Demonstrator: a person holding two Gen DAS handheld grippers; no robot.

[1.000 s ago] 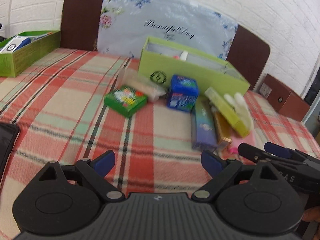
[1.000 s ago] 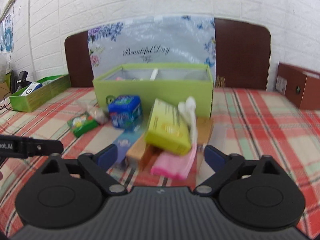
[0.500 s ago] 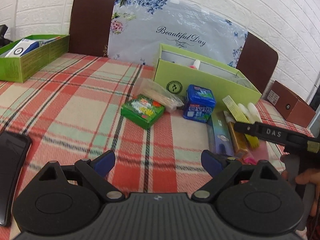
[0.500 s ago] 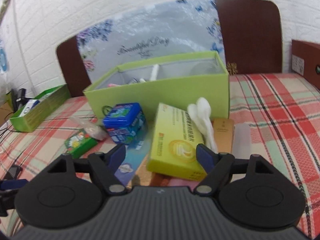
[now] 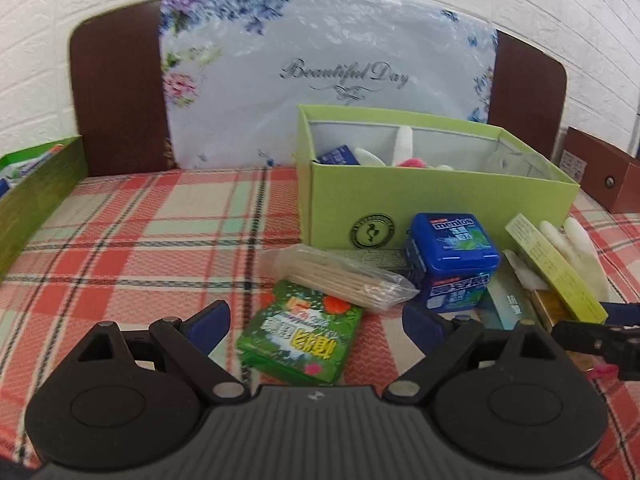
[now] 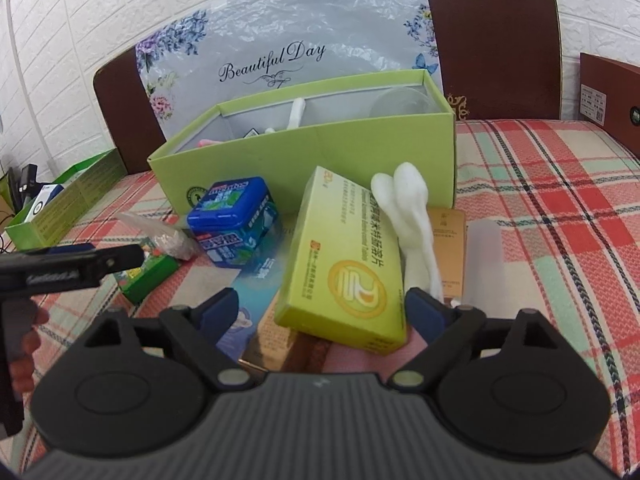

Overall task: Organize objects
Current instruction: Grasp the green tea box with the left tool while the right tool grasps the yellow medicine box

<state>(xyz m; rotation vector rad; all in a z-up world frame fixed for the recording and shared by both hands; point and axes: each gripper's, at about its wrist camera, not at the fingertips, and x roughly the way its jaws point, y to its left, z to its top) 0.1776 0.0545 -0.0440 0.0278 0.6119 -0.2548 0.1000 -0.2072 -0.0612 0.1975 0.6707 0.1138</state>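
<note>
On the plaid cloth a small green packet (image 5: 300, 336) lies between the fingers of my left gripper (image 5: 316, 322), which is open and not pressing it. My right gripper (image 6: 322, 312) straddles the near end of a yellow-green carton (image 6: 340, 264); its jaws are opening and the pads stand clear. Beside the carton lie a white glove (image 6: 412, 216), a gold box (image 6: 452, 248), a blue Mentos tin (image 6: 236, 220) and a bag of toothpicks (image 5: 340, 276). Behind them stands an open lime-green box (image 5: 440, 196) holding several items.
A long green tray (image 5: 36, 196) sits at the far left, a brown box (image 5: 600, 172) at the far right. A dark headboard with a floral plastic bag (image 5: 320, 80) closes the back. The left gripper's finger (image 6: 80, 260) crosses the right wrist view's left side.
My left gripper has moved right and forward until the green packet lies between its fingers. My right gripper closed in on the yellow-green carton, then held still.
</note>
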